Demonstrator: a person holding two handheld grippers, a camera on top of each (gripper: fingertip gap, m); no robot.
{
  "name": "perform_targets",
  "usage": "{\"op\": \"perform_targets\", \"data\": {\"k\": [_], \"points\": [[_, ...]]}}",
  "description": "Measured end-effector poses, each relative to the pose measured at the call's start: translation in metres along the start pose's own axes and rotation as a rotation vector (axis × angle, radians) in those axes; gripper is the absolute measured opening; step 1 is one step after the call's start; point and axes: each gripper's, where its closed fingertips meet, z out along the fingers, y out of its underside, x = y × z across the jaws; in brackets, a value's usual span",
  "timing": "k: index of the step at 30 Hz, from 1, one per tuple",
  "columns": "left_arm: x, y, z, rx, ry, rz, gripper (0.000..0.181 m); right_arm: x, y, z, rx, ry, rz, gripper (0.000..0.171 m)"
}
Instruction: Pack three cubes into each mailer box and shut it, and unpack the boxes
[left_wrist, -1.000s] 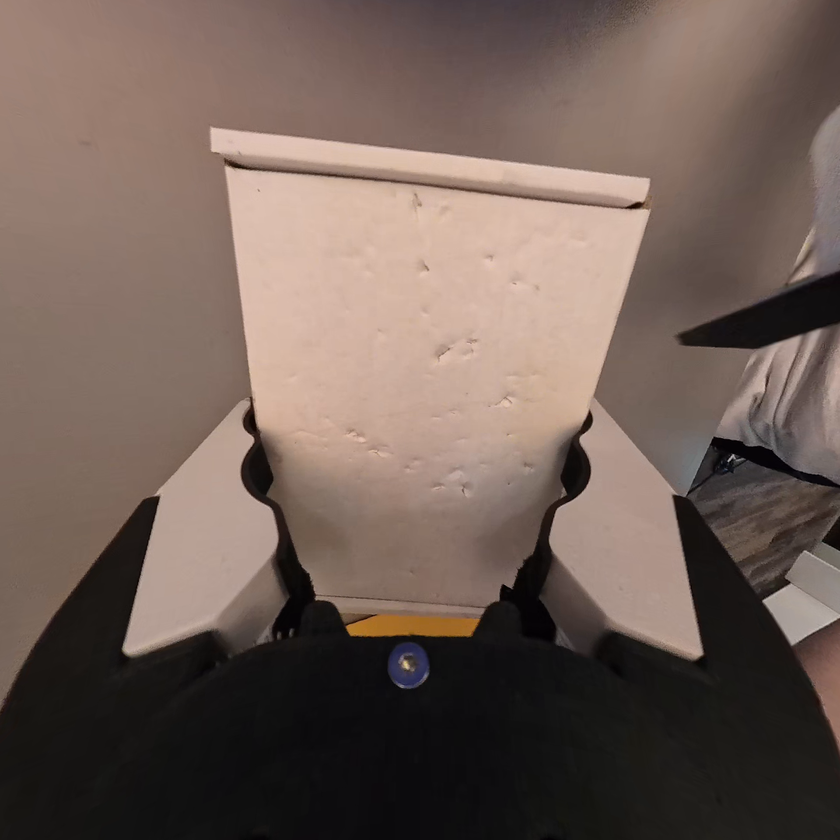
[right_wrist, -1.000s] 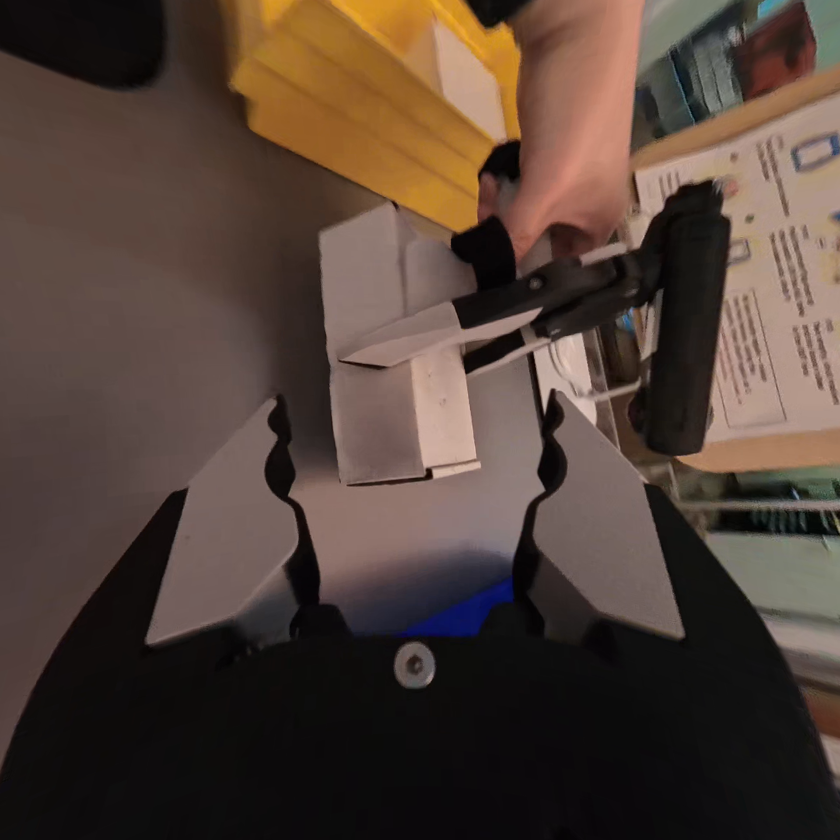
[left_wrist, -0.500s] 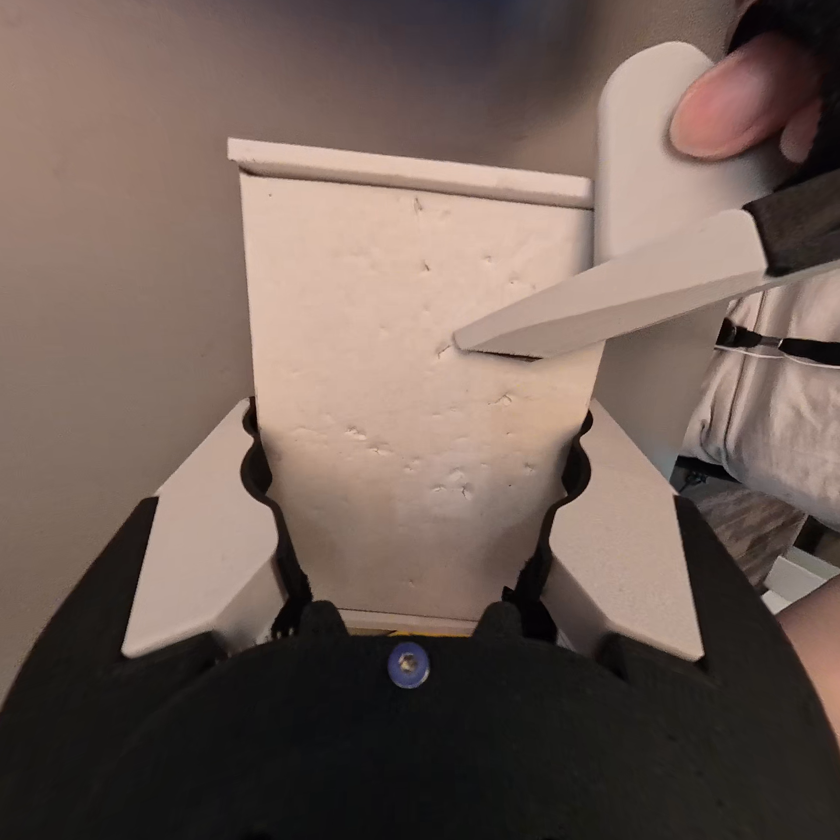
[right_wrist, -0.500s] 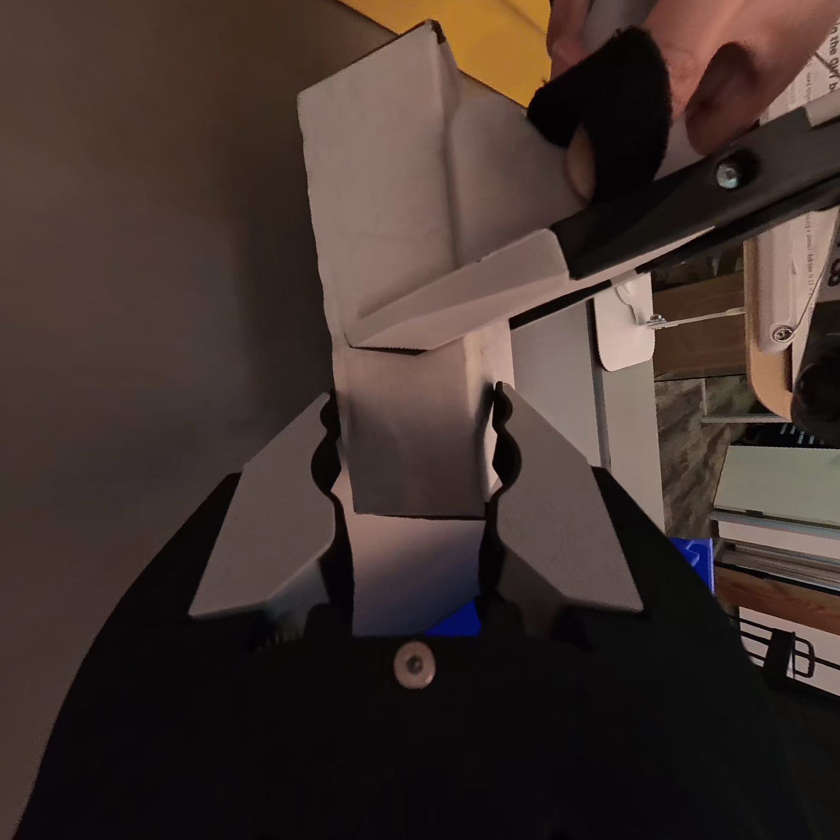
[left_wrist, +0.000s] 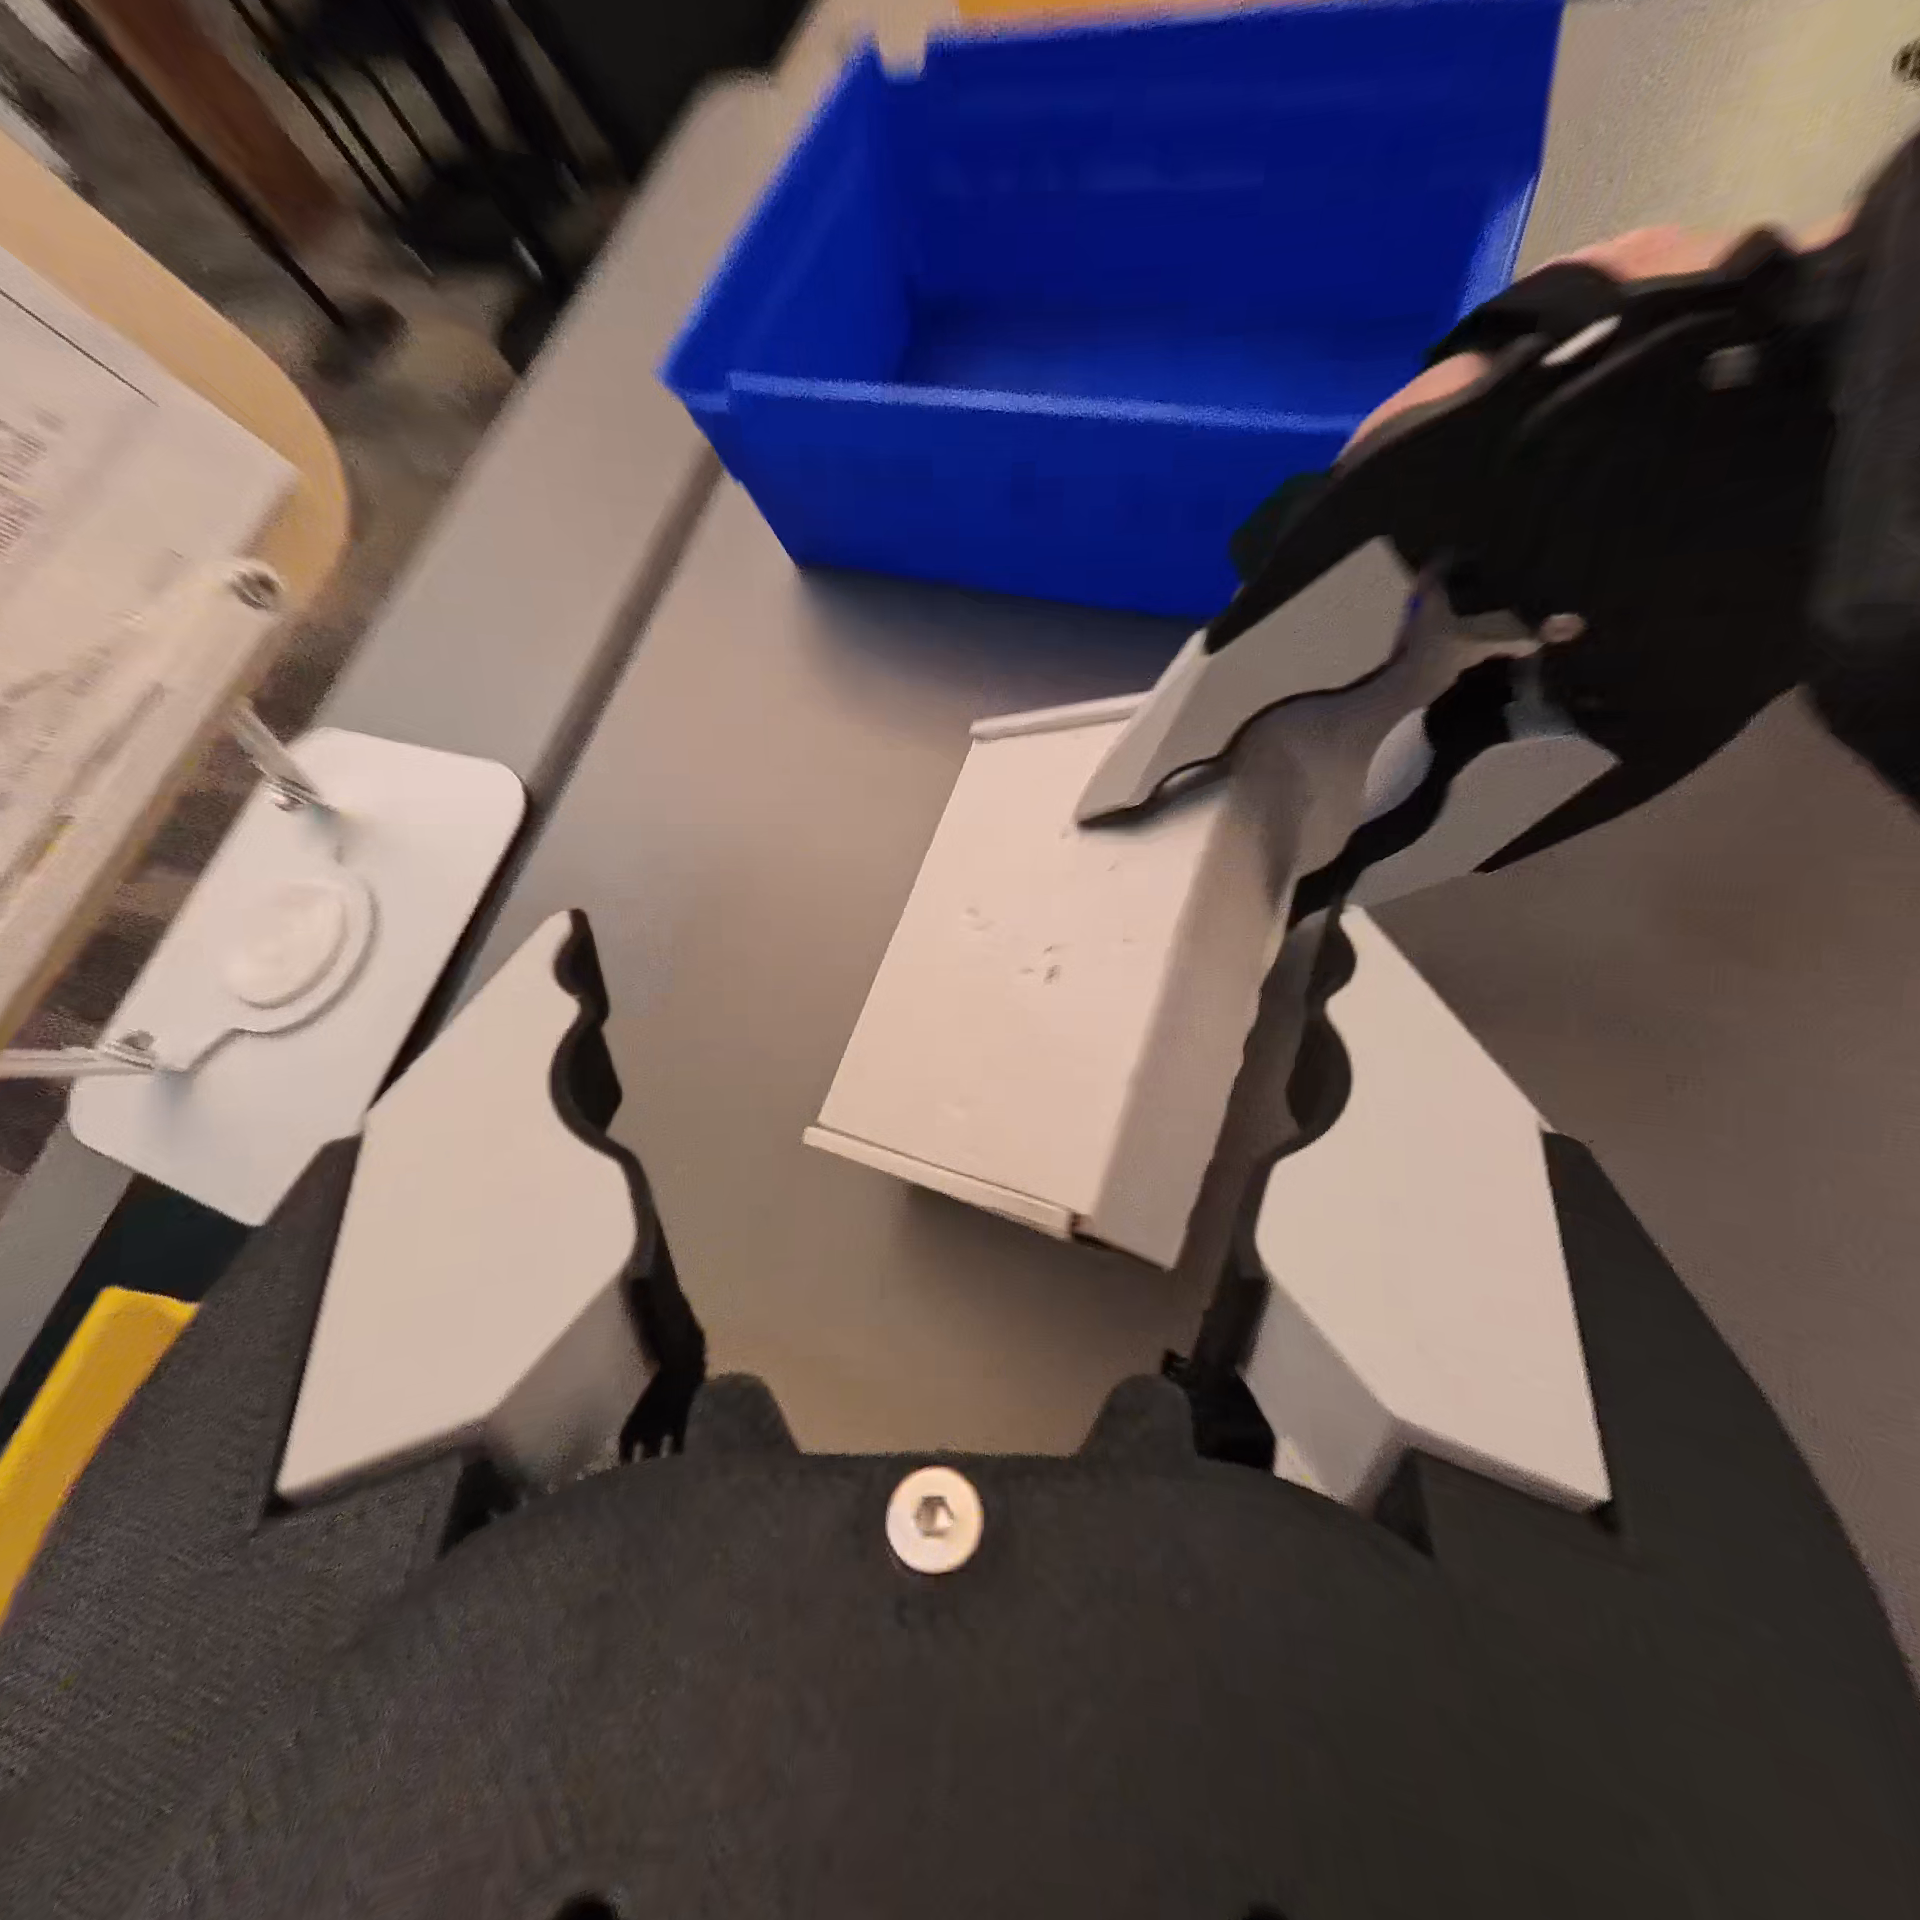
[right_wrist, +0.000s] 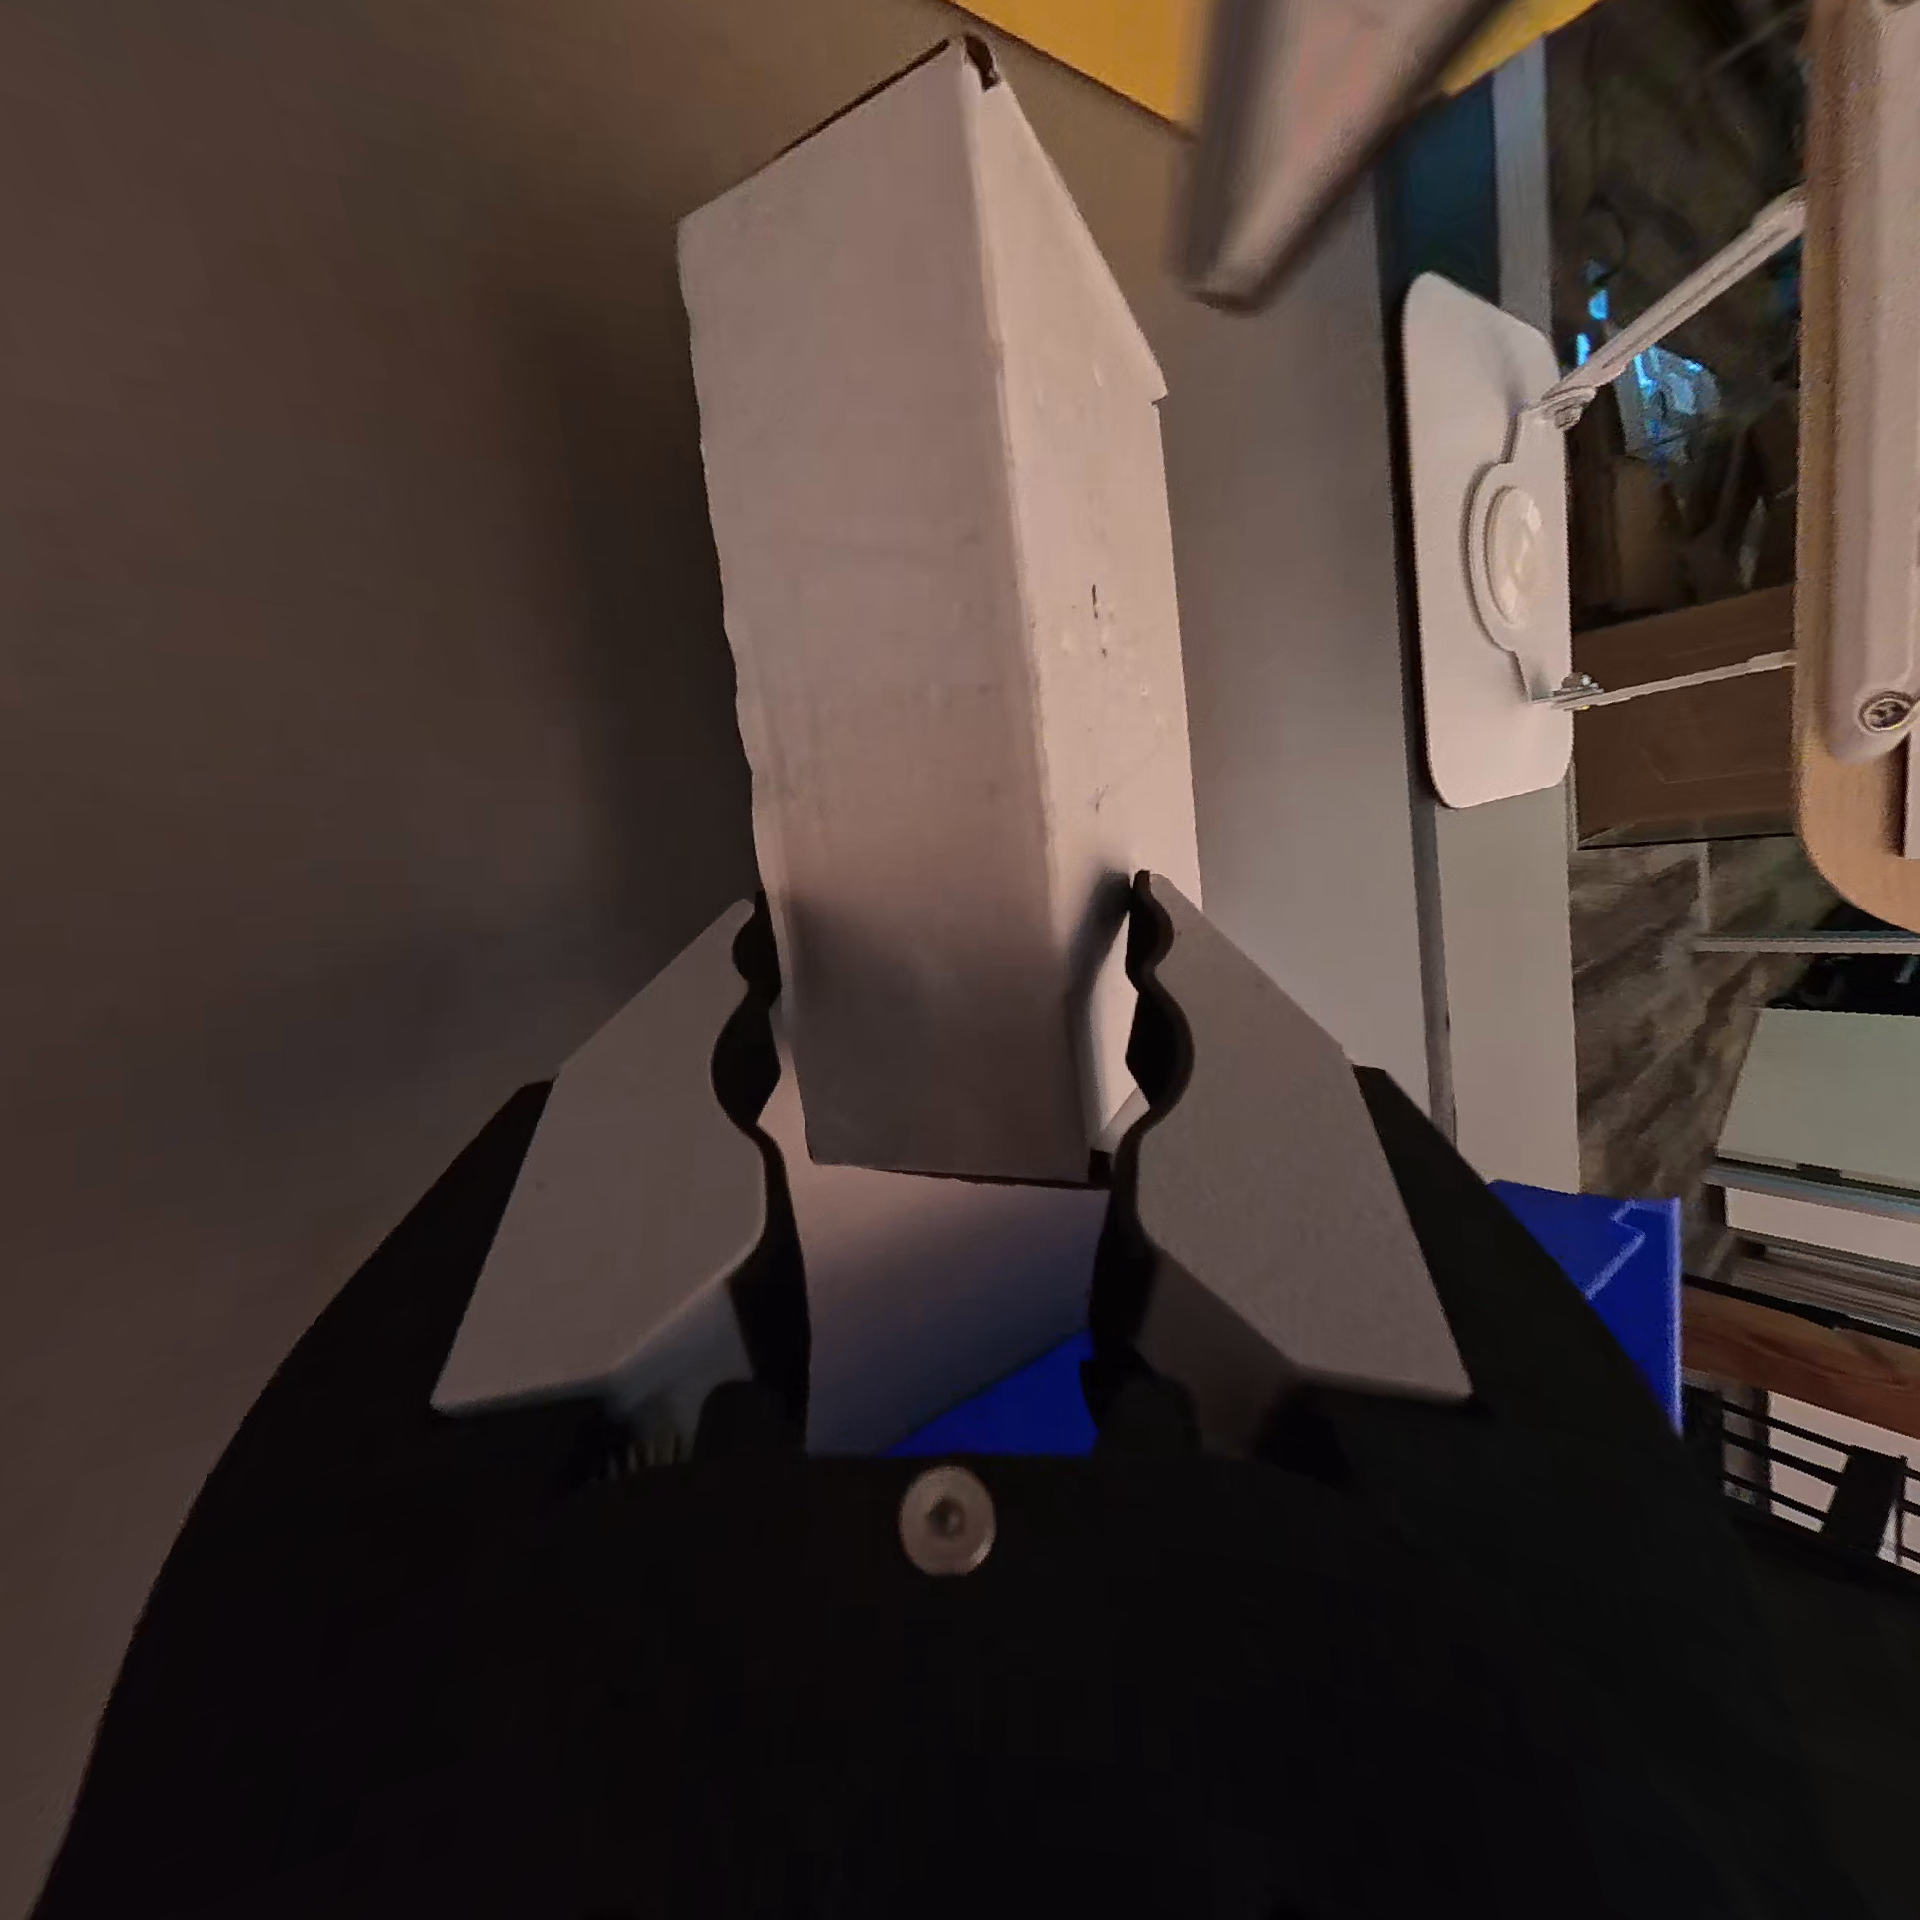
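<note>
- Left wrist view: the left claw stood wide open over the grey counter, its two pale fingers spread apart and holding nothing.
- A closed white mailer box sat tilted between and just beyond those fingers, with its near corner close to the right-hand finger.
- The right claw reached in from the right, held by a hand in a black strap. One finger lay on the box's top face near its far right corner, and the other came down past the box's right side, so it gripped the box across that edge.
- A blue bin stood farther back on the counter, well apart from the box. Its inside looked blurred and I could not tell what it held.
- A white stand base rested at the counter's left edge, and a yellow strip showed at the lower left.
- Right wrist view: the right claw was closed on the mailer box, both fingers pressed against its near end while the long box ran away from the camera.
- A blurred grey finger of the left claw hung at the top, apart from the box.
- A corner of the blue bin showed at the right.
</note>
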Motion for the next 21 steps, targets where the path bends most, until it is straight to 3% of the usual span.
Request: {"op": "perform_targets", "data": {"k": [4, 9, 15, 18, 21], "points": [[0.053, -0.002, -0.008, 0.2, 0.015, -0.011, 0.14, 0.0, 0.0, -0.003, -0.004, -0.034, 0.026, 0.068], [0.067, 0.031, 0.014, 0.096, -0.132, 0.098, 0.143, 0.0, 0.002, -0.007, 0.001, -0.084, 0.057, 0.068], [0.073, 0.06, 0.035, 0.071, -0.113, 0.072, 0.141, -0.004, 0.008, -0.02, -0.01, -0.159, 0.098, 0.067], [0.071, 0.073, 0.047, 0.075, -0.132, 0.066, 0.137, -0.005, 0.012, -0.025, -0.025, -0.195, 0.083, 0.067], [0.065, 0.076, 0.049, 0.08, -0.192, 0.129, 0.117, -0.006, 0.015, -0.03, -0.033, -0.235, 0.08, 0.067]]}}
